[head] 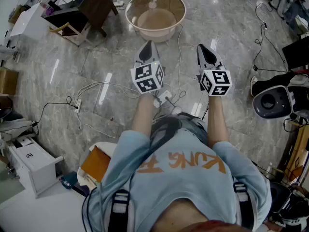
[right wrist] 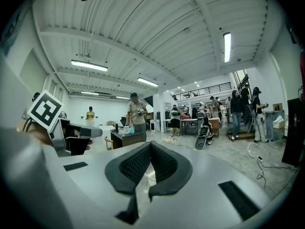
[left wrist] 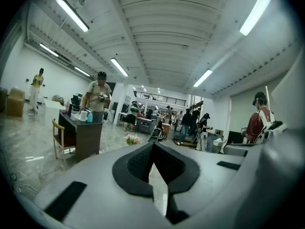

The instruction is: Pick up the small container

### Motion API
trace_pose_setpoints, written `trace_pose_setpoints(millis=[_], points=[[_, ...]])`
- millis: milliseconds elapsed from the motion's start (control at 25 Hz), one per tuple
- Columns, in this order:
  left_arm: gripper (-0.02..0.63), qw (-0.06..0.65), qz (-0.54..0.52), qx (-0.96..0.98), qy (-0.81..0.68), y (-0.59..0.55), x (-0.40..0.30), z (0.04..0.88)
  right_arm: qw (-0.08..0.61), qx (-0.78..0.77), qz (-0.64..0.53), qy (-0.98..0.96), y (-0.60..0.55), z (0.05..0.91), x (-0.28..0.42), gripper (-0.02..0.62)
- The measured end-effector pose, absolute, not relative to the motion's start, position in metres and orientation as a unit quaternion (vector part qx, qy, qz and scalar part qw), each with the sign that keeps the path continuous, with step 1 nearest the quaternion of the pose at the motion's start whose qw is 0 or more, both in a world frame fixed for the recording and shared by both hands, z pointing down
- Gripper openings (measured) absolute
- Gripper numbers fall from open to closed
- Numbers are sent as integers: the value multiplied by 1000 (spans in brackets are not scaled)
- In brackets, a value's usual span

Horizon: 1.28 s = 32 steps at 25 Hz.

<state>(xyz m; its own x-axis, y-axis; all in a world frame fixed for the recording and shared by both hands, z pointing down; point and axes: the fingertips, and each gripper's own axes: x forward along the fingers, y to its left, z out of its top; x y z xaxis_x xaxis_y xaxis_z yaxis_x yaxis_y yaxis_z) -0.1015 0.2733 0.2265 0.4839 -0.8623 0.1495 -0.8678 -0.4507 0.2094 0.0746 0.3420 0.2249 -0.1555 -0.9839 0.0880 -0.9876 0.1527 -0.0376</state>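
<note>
Head view looking down: the left gripper [head: 148,48] and right gripper [head: 205,51] are held side by side, each with its jaws pressed together on nothing. At twelve o'clock, well beyond both, the small white container [head: 152,3] sits on a round table [head: 130,19].

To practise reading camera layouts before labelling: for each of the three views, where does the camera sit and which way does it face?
Head view: on the person's head, facing steeply down at the floor; shows torso, forearms, left hand-held gripper, right hand-held gripper.
Left gripper view: on the left hand-held gripper, facing about level across the hall; shows shut jaws.
Right gripper view: on the right hand-held gripper, likewise level; shows shut jaws, plus the other's marker cube.
Shared: both gripper views show the dark desk.
</note>
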Motion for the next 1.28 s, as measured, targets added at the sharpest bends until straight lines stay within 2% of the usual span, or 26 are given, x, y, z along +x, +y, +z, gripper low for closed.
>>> trace_pose_setpoints(millis=[480, 1040, 1280], points=[[23, 121, 3, 855, -505, 269, -83, 224, 37, 625, 22, -779, 328, 220, 69, 14], [23, 99, -13, 869, -484, 262, -39, 205, 27, 650, 16, -759, 320, 212, 111, 14], [23, 111, -14, 867, -485, 269, -35, 212, 28, 643, 28, -765, 323, 224, 112, 14]])
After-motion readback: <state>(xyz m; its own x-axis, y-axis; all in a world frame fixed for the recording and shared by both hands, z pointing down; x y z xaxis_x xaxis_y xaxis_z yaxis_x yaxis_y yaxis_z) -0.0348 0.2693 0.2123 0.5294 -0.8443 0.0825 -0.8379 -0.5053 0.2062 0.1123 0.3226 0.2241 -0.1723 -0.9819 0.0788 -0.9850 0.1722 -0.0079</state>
